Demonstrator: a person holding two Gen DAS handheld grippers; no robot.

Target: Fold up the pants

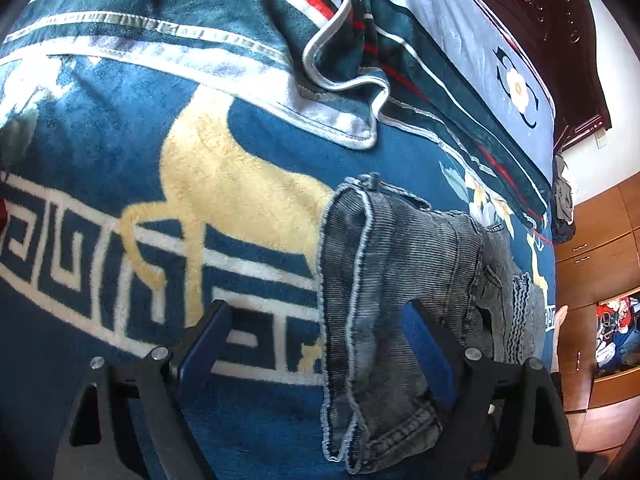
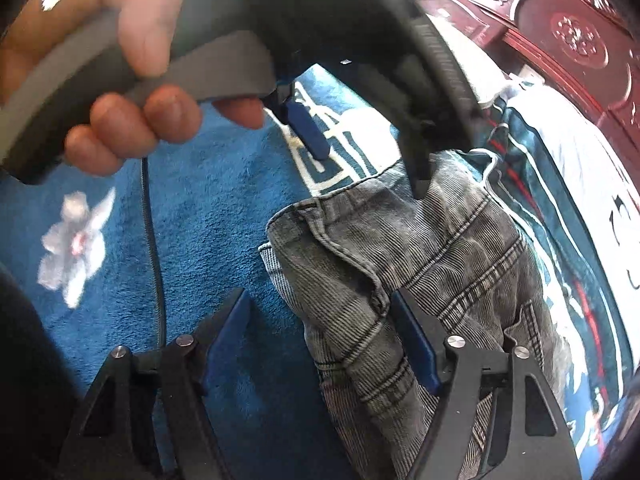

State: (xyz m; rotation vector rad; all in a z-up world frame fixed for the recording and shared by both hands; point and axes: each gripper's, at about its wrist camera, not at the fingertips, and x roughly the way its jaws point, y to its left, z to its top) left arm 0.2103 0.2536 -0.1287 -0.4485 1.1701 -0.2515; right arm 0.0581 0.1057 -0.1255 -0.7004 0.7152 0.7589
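We see the grey corduroy pants (image 1: 400, 280) lying folded into a compact bundle on a blue blanket (image 1: 248, 184) with a yellow deer figure and a white key-pattern border; the blanket covers a bed, and a second, dark teal blanket (image 1: 208, 8) with red and white stripes is bunched up behind it. In the left wrist view the left gripper (image 1: 320, 320) has its jaws spread wide, one blue-padded finger (image 1: 204, 344) over bare blanket and the other over the pants, with the bundle's left edge between them; we cannot tell whether either pad touches the cloth. In the right wrist view the right gripper (image 2: 320, 320) is likewise spread, its right finger (image 2: 416, 344) lying against the fabric near a stitched seam while its left finger stands apart over the blanket. Beyond it, the person's left hand (image 2: 132, 92) wraps the grey handle of the left gripper, whose far finger tip comes down onto the pants' upper edge. A carved dark red headboard (image 2: 560, 32) sits at the back.
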